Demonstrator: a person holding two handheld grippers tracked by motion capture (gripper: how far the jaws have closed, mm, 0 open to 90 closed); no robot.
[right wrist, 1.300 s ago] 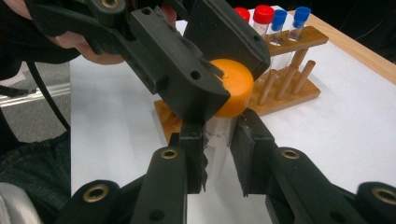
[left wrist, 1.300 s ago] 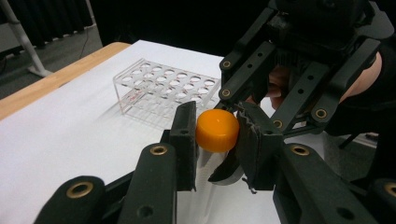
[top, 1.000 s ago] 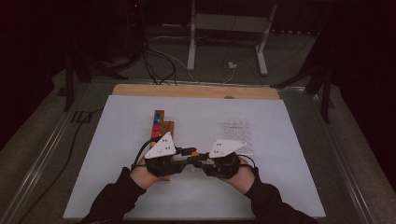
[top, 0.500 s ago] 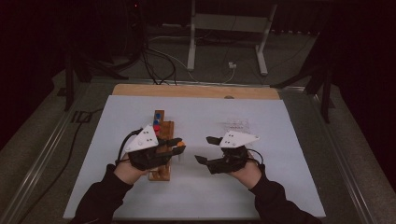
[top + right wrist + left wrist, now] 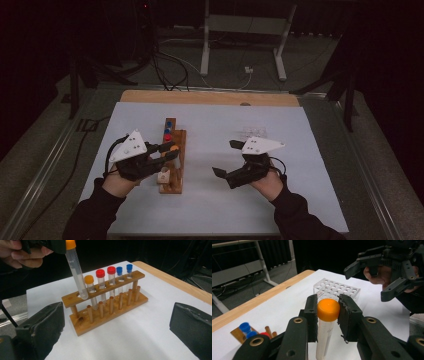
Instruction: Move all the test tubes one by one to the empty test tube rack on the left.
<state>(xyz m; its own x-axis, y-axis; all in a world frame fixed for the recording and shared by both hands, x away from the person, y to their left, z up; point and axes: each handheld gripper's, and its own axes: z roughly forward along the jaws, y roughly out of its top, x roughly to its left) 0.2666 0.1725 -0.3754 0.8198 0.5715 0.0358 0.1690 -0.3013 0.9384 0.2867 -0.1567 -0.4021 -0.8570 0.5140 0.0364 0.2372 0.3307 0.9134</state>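
My left gripper [image 5: 169,150] is shut on a clear tube with an orange cap [image 5: 328,309], gripping it just below the cap. The tube [image 5: 75,270] hangs tilted over the wooden rack [image 5: 110,312], and its rounded tip sits at the end hole of the top bar. The rack holds an orange-capped tube [image 5: 89,279], two red-capped ones [image 5: 100,273] and two blue-capped ones [image 5: 129,266]. My right gripper [image 5: 225,158] stands off to the right of the rack. Its jaws have just been opening and are now wide apart with nothing between them.
A clear plastic rack [image 5: 252,132] with several empty holes stands on the white table sheet [image 5: 300,200], behind the right gripper. A wooden strip [image 5: 210,97] runs along the far edge of the table. Beyond it are cables and metal stand legs [image 5: 205,45] on the floor.
A second ago both grippers met at the middle of the table. The left one has since carried the tube left to the wooden rack. The right one has opened and drawn off to the right.
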